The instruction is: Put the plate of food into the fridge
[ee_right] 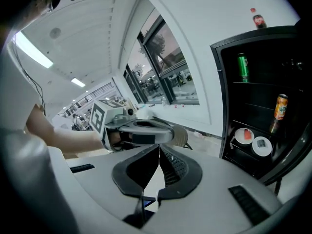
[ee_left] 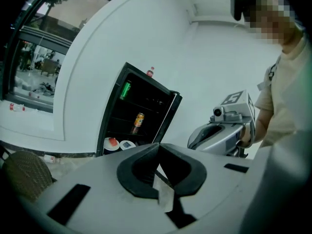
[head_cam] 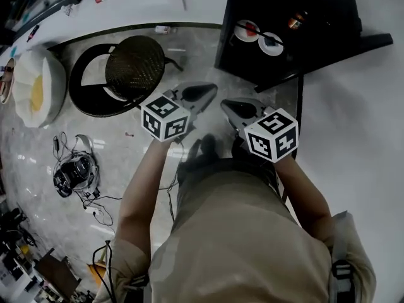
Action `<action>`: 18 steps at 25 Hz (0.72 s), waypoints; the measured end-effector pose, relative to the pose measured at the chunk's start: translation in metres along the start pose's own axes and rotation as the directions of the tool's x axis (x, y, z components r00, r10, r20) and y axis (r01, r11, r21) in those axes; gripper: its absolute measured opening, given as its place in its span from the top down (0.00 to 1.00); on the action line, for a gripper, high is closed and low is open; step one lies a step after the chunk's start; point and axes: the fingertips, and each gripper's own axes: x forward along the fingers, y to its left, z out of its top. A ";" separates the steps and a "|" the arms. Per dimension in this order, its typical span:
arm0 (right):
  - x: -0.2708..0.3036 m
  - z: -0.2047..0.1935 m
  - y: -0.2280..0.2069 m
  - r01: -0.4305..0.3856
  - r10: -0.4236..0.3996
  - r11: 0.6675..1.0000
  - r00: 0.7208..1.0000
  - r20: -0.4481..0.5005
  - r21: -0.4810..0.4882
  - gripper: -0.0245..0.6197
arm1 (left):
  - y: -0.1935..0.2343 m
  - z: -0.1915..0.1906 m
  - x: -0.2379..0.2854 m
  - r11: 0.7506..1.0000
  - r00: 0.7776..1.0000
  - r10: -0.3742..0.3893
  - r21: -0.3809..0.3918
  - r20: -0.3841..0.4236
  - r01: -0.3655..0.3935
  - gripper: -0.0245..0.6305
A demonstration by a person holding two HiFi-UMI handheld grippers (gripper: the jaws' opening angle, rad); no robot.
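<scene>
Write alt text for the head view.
Seen from above, a person holds the left gripper and the right gripper, both shut and empty, before an open black fridge with two plates inside. A wicker chair stands at left.

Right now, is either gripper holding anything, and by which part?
Nothing is held: the left gripper and the right gripper are both shut, with nothing between their jaws.

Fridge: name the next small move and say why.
Likely nudge the fridge door shut with one of the tongs. The plate with red food already sits inside beside a second plate, the door stands open, and the left tongs and right tongs are both shut, empty and short of the fridge.
</scene>
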 end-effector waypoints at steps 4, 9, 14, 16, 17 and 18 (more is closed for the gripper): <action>0.003 -0.004 0.009 0.027 -0.028 0.997 1.000 -0.010 -0.075 0.93 | -0.006 -0.007 -0.007 0.999 1.000 -0.006 0.035 -0.026 0.007 0.95; 0.004 -0.004 0.017 0.058 -0.060 0.983 0.998 -0.010 -0.172 0.93 | -0.008 -0.008 -0.012 0.999 0.999 -0.004 0.049 -0.036 0.006 0.95; 0.000 -0.010 0.023 0.068 -0.072 0.977 0.997 -0.010 -0.202 0.93 | -0.016 -0.010 -0.012 0.998 0.999 -0.013 0.067 -0.040 0.016 0.95; -0.001 -0.012 0.026 0.071 -0.074 0.976 0.997 -0.010 -0.208 0.93 | -0.019 -0.011 -0.014 0.997 0.999 -0.016 0.069 -0.035 0.018 0.95; -0.001 -0.014 0.027 0.070 -0.074 0.975 0.997 -0.011 -0.210 0.93 | -0.020 -0.011 -0.014 0.998 0.999 -0.018 0.066 -0.031 0.020 0.95; -0.002 -0.015 0.028 0.070 -0.075 0.975 0.997 -0.013 -0.211 0.93 | -0.022 -0.011 -0.015 0.998 0.999 -0.020 0.062 -0.026 0.022 0.95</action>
